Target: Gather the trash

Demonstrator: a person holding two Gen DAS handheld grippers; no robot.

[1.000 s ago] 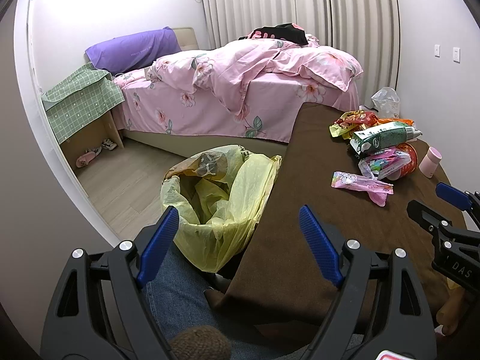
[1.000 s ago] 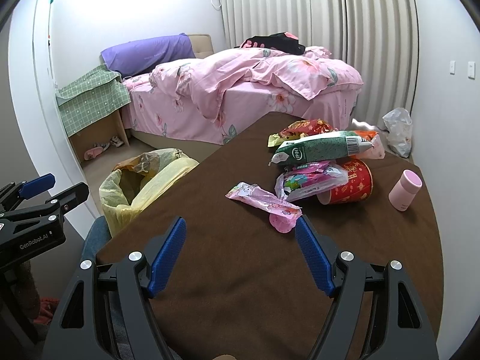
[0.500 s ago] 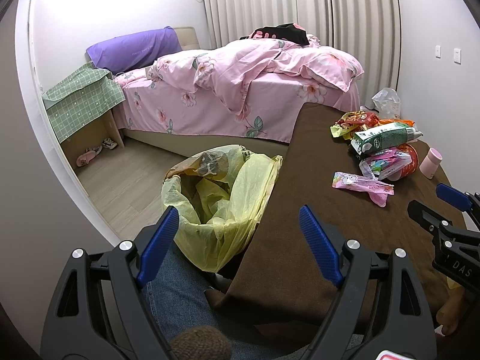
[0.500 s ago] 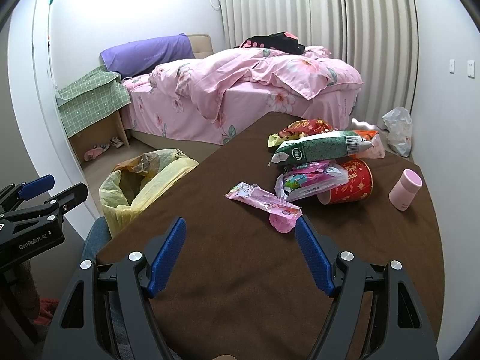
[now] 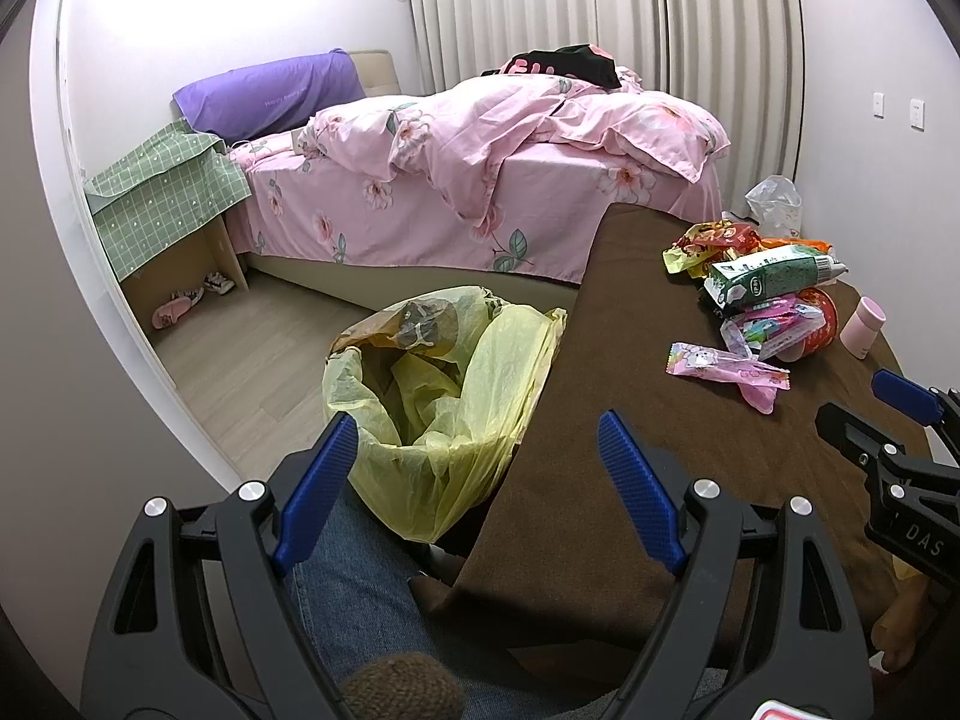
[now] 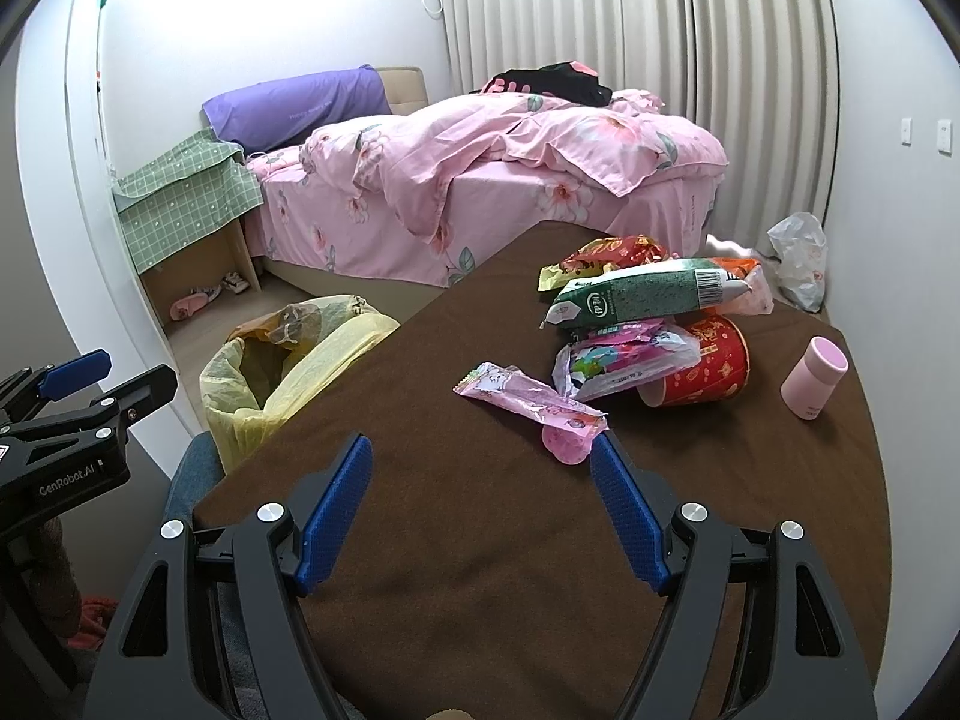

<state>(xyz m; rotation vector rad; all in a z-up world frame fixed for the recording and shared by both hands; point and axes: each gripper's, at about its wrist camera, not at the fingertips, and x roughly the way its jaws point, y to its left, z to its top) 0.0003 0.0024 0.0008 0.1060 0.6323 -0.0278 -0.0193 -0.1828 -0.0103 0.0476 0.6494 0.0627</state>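
A brown-covered bench [image 6: 480, 540] carries a litter pile; the yellow-lined bin [image 5: 432, 396] stands beside it. Both the right hand-held gripper [image 6: 480, 516] and left hand-held gripper [image 5: 474, 486] are spread, empty. Collection looks unstarted; next, reach the nearest pink wrapper [image 6: 528, 402].

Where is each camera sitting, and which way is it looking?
Left wrist view: sits on the left gripper, by the table's near left corner, facing the yellow trash bag and bed; jeans-clad leg and right gripper show.
Right wrist view: sits on the right gripper, over the brown table, facing the pink wrapper and snack pile; left gripper shows at left.
Both share: the trash bag, wrappers, red cup, pink bottle and bed.
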